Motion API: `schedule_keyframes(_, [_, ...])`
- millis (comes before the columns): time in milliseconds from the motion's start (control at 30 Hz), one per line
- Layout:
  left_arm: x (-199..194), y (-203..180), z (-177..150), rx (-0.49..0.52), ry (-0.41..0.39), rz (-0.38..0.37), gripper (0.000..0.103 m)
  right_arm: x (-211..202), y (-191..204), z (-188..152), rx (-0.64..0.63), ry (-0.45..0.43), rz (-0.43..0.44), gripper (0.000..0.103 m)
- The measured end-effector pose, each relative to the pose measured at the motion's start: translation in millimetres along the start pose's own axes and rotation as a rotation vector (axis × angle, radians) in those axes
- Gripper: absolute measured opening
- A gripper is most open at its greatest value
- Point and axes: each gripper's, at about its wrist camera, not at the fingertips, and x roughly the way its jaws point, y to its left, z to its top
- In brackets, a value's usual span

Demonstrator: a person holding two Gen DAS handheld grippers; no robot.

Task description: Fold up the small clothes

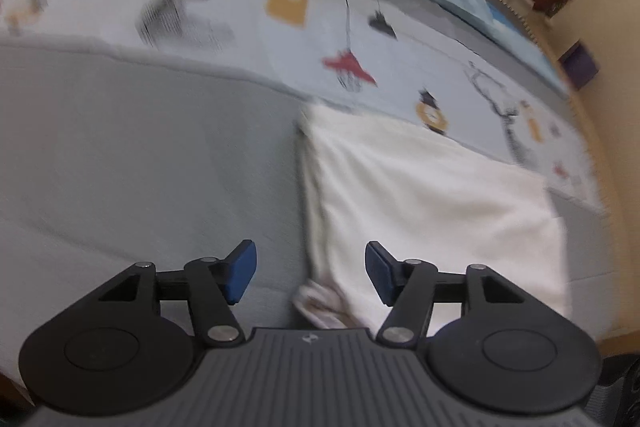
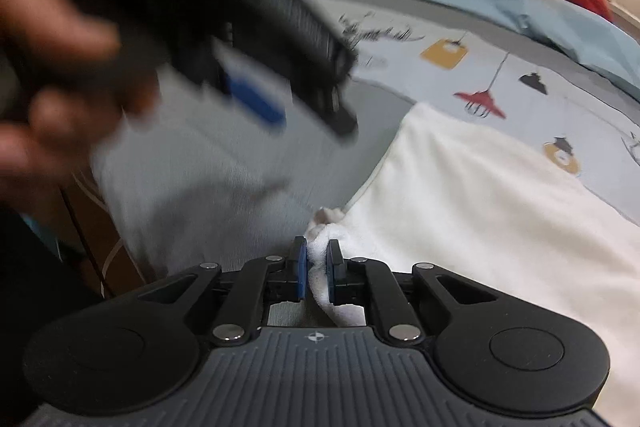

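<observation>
The right claw (image 2: 317, 273) is clamped on the near corner of the white garment (image 2: 492, 211), a bunched tuft of cloth pinched between its blue pads. The left claw (image 1: 310, 273) stands wide apart with nothing between its jaws, hanging tilted downward over the garment's left edge, where a rumpled bit of fabric lies just below it. The garment lies flat on the grey bed sheet (image 1: 140, 155), near the bed's front edge, with a printed blanket (image 1: 304, 27) beyond it. To fold cleanly, the left claw should probably take the neighbouring corner so both lift together. In the right wrist view a hand (image 2: 52, 67) carries the left claw angled steeply down.
</observation>
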Motion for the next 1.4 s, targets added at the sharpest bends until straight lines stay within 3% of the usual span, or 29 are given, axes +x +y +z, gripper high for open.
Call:
schedule_keyframes(100, [15.9, 0.7, 3.8, -0.052, 0.018, -0.059, 0.070, -10.4, -7.5, 0.9, 0.033, -0.024, 0.012, 0.009])
schedule_keyframes(167, [24.9, -0.1, 8.0, -0.078, 0.017, -0.097, 0.080, -18.3, -9.5, 1.4, 0.041, -0.038, 0.017, 0.009])
schedule_keyframes(233, [38.1, 0.1, 13.0, -0.120, 0.046, -0.133, 0.080, -26.7, -11.8, 2.4, 0.049, -0.054, 0.022, 0.009])
schedule_keyframes(433, [73.8, -9.3, 27.2, -0.147, 0.129, -0.161, 0.080, -45.8, -24.1, 6.3, 0.071, -0.090, 0.040, 0.009])
schedule_keyframes(500, [83.3, -12.2, 30.0, -0.139, 0.143, -0.136, 0.079, -48.6, -29.3, 8.1, 0.094, -0.095, 0.049, 0.009])
schedule_keyframes(533, [86.8, -12.6, 30.5, -0.136, 0.149, -0.119, 0.076, -49.3, -31.0, 9.0, 0.105, -0.095, 0.052, 0.009])
schedule_keyframes(600, [90.3, -11.4, 31.3, -0.137, 0.155, -0.120, 0.057, -48.2, -31.1, 10.4, 0.116, -0.093, 0.055, 0.009])
schedule_keyframes(633, [89.5, -10.2, 32.2, -0.137, 0.147, -0.122, 0.037, -46.3, -29.6, 10.9, 0.118, -0.093, 0.057, 0.009])
schedule_keyframes(667, [87.1, -8.7, 33.1, -0.137, 0.132, -0.122, 0.024, -44.6, -27.4, 11.3, 0.119, -0.091, 0.061, 0.009])
schedule_keyframes(733, [77.0, -3.9, 35.7, -0.139, 0.095, -0.129, 0.013, -41.1, -21.7, 13.3, 0.118, -0.094, 0.076, 0.009])
schedule_keyframes(867, [33.4, 12.2, 45.1, -0.201, -0.049, -0.148, 0.010, -45.1, -22.1, 24.8, 0.188, -0.180, 0.160, 0.009])
schedule_keyframes(1000, [-12.8, 22.0, 46.1, -0.196, -0.187, -0.132, 0.010, -56.7, -34.0, 34.2, 0.302, -0.271, 0.229, 0.008])
schedule_keyframes(1200, [-29.1, -6.0, 43.6, -0.132, -0.212, -0.098, 0.010, -74.9, -49.1, 22.6, 0.327, -0.270, 0.196, 0.008])
schedule_keyframes(1400, [-18.6, -85.4, 45.6, -0.022, -0.238, -0.169, 0.010, -118.4, -97.5, -8.8, 0.388, -0.300, 0.089, 0.008])
